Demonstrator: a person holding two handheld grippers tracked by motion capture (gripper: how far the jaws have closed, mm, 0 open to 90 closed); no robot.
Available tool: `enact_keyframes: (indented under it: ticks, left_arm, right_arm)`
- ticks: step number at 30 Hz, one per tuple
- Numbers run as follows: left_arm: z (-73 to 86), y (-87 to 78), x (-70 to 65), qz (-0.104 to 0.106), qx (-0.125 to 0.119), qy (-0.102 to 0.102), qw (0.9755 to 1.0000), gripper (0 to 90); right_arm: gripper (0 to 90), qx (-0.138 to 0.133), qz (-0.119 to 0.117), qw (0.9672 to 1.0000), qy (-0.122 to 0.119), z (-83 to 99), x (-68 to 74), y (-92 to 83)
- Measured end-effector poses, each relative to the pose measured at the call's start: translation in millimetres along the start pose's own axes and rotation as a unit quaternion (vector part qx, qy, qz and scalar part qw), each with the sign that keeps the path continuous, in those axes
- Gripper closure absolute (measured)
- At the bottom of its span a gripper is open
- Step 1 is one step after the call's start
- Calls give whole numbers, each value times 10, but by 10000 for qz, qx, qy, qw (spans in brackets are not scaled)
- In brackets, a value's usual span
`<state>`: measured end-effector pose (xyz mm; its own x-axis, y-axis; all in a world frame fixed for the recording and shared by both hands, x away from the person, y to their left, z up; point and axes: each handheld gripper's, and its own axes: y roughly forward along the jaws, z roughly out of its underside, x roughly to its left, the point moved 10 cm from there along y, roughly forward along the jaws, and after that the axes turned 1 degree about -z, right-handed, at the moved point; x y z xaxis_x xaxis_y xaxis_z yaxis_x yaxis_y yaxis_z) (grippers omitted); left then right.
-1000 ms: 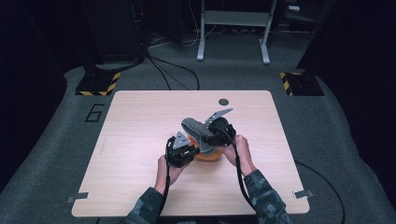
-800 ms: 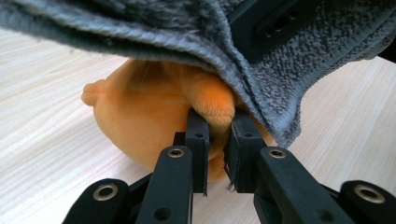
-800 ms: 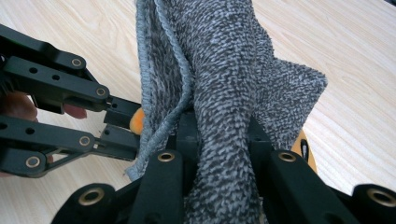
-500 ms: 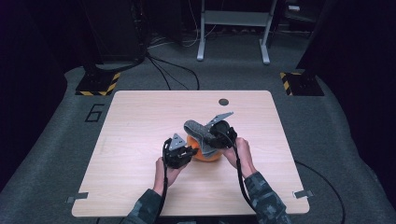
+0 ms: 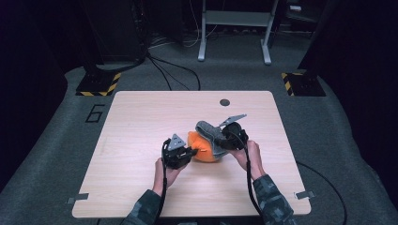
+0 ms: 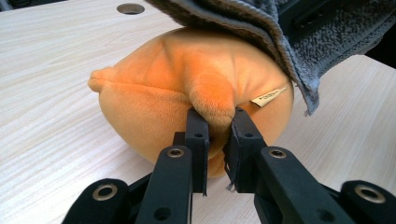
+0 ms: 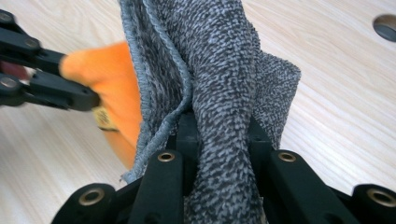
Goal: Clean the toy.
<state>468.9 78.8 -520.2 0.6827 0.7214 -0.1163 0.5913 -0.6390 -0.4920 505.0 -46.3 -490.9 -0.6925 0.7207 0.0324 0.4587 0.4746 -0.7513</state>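
An orange plush toy lies on the wooden table, near the middle. My left gripper is shut on a small limb of the orange plush toy, its jaws pinching the fabric. A grey towel drapes over the right top of the toy. My right gripper is shut on the bunched grey towel. In the right gripper view the orange plush toy shows left of the towel, with the left gripper on it. A small tag sticks out of the toy's seam.
A round cable hole sits near the table's far edge. Cables trail from both grippers toward the person's sleeves at the near edge. Dark floor with hazard-striped feet and a metal stand lies beyond the table.
My right gripper has come down and a little nearer with the towel, which now lies lower over the toy. The left gripper has kept its place on the toy.
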Motion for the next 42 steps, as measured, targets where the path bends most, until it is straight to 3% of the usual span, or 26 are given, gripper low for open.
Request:
enact_keyframes:
  ticks: [12, 16, 19, 22, 25, 29, 34, 37, 42]
  left_arm:
    - [-7, 12, 17, 121, -32, -50, 9999, 795]
    - [-16, 14, 29, 144, -6, 76, 9999, 794]
    - [-24, 21, 18, 167, -26, 29, 9999, 794]
    - [-27, 21, 25, 160, -34, 39, 9999, 794]
    - [-35, 17, 25, 162, -44, 13, 9999, 794]
    - [-41, 19, 16, 156, -34, 70, 9998, 794]
    - [-60, 28, 3, 131, -19, 124, 9998, 793]
    - [-70, 31, -9, 149, -8, 129, 9998, 793]
    - [-79, 31, -6, 167, 7, 160, 9997, 792]
  right_arm:
    - [743, 83, 53, 9988, 489, 248, -297, 74]
    - [743, 217, 83, 9973, 698, 357, -409, 150]
    - [742, 336, 99, 9956, 874, 432, -470, 208]
    - [740, 386, 138, 9948, 937, 461, -493, 220]
    - [740, 303, 179, 9960, 825, 417, -494, 134]
    - [740, 59, 91, 9973, 727, 261, -400, -33]
    - [740, -91, -44, 9995, 300, 19, -170, -170]
    - [740, -140, -203, 9997, 86, -135, 20, -185]
    - [739, -134, -329, 9994, -37, -268, 206, -125]
